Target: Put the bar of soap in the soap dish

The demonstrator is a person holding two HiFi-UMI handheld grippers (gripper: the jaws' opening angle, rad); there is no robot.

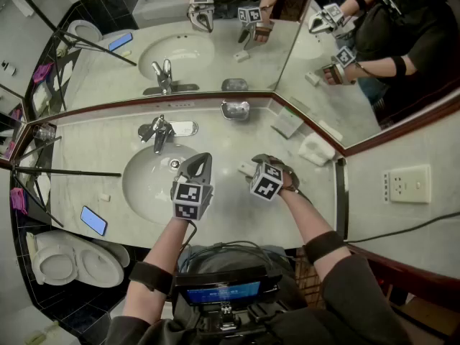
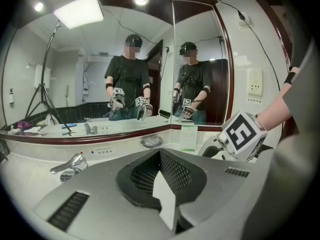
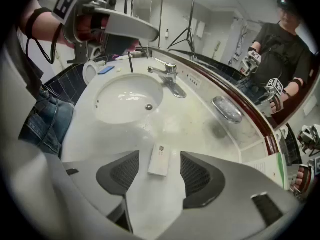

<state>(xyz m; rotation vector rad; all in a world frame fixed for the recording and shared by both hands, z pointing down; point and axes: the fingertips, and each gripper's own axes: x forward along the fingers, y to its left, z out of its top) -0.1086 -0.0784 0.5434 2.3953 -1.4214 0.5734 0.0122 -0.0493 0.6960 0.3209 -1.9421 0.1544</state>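
The white bar of soap (image 3: 159,163) lies flat on the marble counter (image 1: 230,214), just right of the basin. My right gripper (image 3: 159,155) points steeply down over it, open, one jaw on each side and neither pad touching the bar. In the head view the soap (image 1: 246,169) peeks out ahead of the right gripper (image 1: 253,166). The metal soap dish (image 1: 235,109) stands at the back of the counter by the mirror, apart from the bar, and shows empty (image 3: 227,109). My left gripper (image 1: 203,159) hovers over the basin's right rim, shut, holding nothing (image 2: 161,156).
The round basin (image 1: 154,182) with a chrome faucet (image 1: 159,129) fills the counter's left half. A blue phone (image 1: 93,220) lies near the front left edge. A card (image 1: 287,122) and a white folded item (image 1: 316,149) sit at the right corner. Tripod legs (image 1: 68,172) cross the left side.
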